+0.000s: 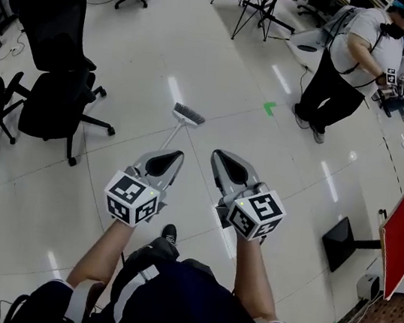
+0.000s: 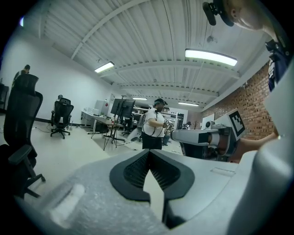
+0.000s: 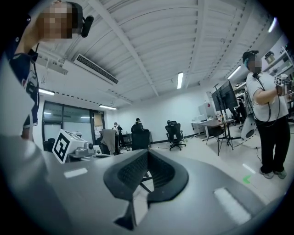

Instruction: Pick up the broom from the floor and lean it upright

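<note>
One broom (image 1: 187, 115), flat on floor (image 1: 224, 69), bristles far, just beyond left hand-held gripper (image 1: 175, 156), jaws pressed together; right hand-held gripper (image 1: 219, 156), jaws pressed together; black chair (image 1: 51, 99), left.

Grey-bristled broom (image 1: 188, 114); glossy white floor (image 1: 226, 54); black office chairs (image 1: 53, 95); grey left gripper (image 1: 172, 157) and right gripper (image 1: 222, 157) with black-and-white marker cubes (image 1: 132, 199); red board (image 1: 399, 245); green floor mark (image 1: 270, 108)

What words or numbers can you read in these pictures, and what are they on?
No words or numbers can be read anywhere.
Left cube and right cube: black-and-white square patterns only, no letters.
Green floor mark: just a shape, no text.
Red board: blank.
</note>
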A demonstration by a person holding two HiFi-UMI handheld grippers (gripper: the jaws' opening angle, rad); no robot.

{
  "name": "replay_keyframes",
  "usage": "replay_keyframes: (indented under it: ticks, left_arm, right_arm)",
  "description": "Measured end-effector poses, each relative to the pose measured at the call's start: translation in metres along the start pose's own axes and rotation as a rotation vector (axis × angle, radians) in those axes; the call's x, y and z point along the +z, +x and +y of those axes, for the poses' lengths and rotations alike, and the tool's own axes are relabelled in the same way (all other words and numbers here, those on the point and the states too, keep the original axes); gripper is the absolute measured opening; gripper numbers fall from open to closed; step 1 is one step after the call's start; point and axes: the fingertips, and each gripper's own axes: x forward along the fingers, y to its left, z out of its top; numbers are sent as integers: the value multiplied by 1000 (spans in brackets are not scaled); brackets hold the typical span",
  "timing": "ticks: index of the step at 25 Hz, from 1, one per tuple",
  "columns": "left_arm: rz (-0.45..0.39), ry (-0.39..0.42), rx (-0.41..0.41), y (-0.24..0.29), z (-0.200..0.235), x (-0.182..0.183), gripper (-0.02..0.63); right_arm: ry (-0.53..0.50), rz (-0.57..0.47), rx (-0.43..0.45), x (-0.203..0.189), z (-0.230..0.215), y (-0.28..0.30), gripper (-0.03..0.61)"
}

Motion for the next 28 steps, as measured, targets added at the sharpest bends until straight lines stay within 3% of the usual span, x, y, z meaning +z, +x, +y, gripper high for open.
replay_keyframes:
  ticks: [6,11,20,23,28]
  left_arm:
    - [-5,-2,51,46,39,21,0]
    - [-35,-8,150,76,76,35,0]
    - [-118,-41,483,107,144,63,0]
    - [-136,-55,608,94,166,64,0]
    - [-140,-96,889,34,187,33,0]
  right_arm:
    - [-10,18,30,15,-54,45,2]
    - [-24,24,138,30,-88,93,2]
    - [-68,100,500,47,-122,191,2]
    - [-81,134,637,44,-110,224,2]
    - [-128,195,934,9,-50,262,2]
